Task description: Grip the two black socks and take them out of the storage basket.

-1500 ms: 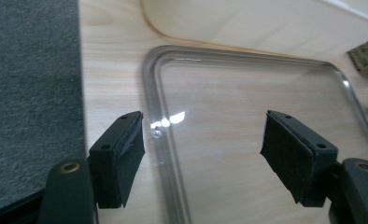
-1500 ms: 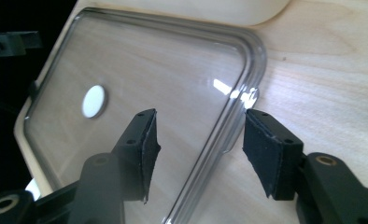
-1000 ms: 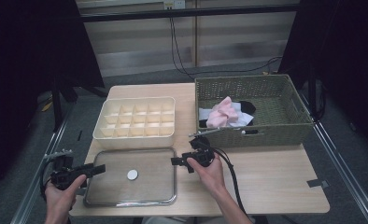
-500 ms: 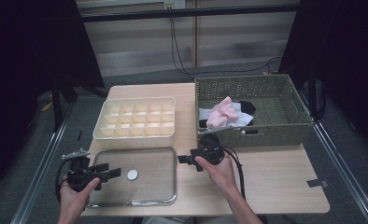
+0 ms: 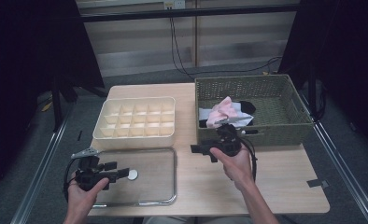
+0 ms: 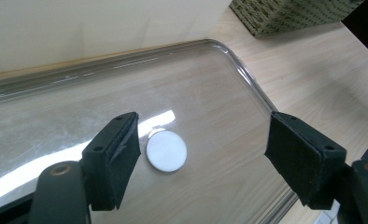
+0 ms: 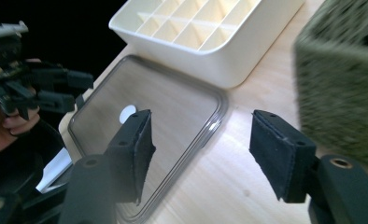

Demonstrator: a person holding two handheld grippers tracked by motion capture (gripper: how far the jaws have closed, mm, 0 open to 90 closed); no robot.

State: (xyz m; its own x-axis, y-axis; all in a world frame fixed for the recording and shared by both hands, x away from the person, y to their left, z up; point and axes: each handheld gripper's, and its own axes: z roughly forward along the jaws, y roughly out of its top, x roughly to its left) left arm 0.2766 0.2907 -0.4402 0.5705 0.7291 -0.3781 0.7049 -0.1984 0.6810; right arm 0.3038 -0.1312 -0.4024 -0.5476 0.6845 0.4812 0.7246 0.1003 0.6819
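A clear flat lid (image 5: 149, 186) lies at the table's front left with a white round disc (image 5: 132, 174) at its middle. My left gripper (image 5: 119, 170) hovers over the lid's left part, open, its jaws having just widened. In the left gripper view the disc (image 6: 166, 150) lies just inside the left pad, untouched, under my left gripper (image 6: 205, 158). My right gripper (image 5: 201, 151) is raised in front of the green basket (image 5: 266, 133), pointing left. It is open with nothing between its jaws, which have just narrowed a little. The right gripper view looks past that gripper (image 7: 201, 144) down at the lid (image 7: 173, 102).
A cream divided box (image 5: 135, 119) stands behind the lid, its cells bare. The woven basket holds a pink cloth (image 5: 222, 111) and black and white socks (image 5: 245, 108). Bare wood lies at the front right. Dark tape (image 5: 315, 183) sits near the right edge.
My left gripper has moved right, in over the lid toward the disc. My right gripper has risen and shifted right, away from the lid's edge toward the basket. The lid has stayed put.
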